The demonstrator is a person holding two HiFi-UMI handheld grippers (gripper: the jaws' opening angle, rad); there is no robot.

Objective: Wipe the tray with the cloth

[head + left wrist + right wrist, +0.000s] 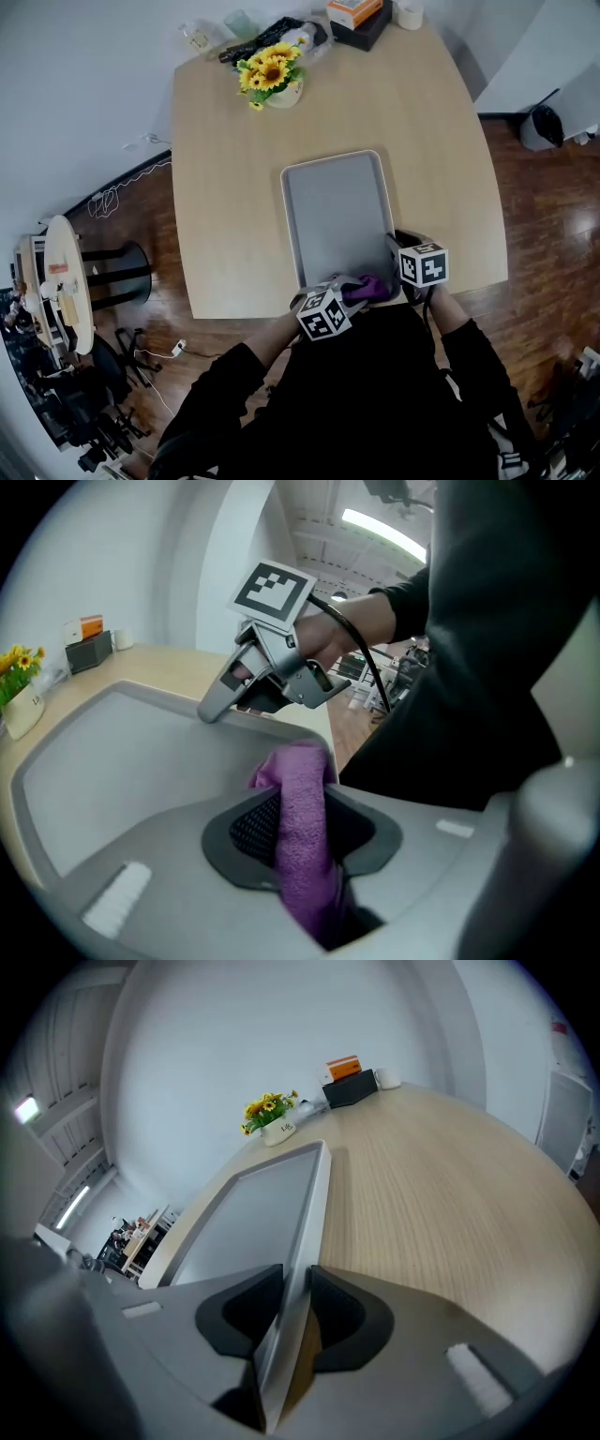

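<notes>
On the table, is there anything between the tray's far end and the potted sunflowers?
No. In the head view, the stretch between the tray and the potted sunflowers is bare wooden tabletop.

Sunflowers and a black box stand on the table.

A grey rectangular tray with a raised rim is laid flat on the table – long side running near to far. A purple terry cloth is bunched at its near edge.
</notes>
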